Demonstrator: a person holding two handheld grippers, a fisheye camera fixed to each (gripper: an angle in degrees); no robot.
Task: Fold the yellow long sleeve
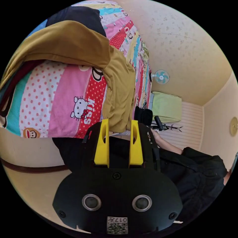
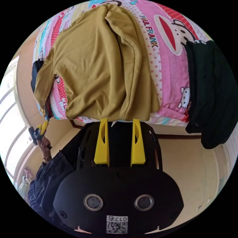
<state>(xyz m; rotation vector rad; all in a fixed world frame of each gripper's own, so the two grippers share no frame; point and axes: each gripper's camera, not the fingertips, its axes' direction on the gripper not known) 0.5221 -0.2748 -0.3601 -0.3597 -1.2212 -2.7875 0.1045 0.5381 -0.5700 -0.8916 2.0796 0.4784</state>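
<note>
Tongs (image 2: pixel 119 121) on both sides stand apart, gripping nothing, while the yellow long sleeve (image 2: pixel 99 64) lies half-folded on the bed (image 2: pixel 171 72).

cream walls (image 1: pixel 188 44), wall fan (image 1: pixel 161 76), bright window (image 2: pixel 10 119)

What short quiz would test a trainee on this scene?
1. True or false: the shirt lies on the floor.
2. Which colour is the other garment hanging over the bed edge? A black, B white, C red.
3. Fill in: the jaws of the right hand-held gripper stand ___.
Key: 1 false, it lies on the bed; 2 A; 3 open.
</note>
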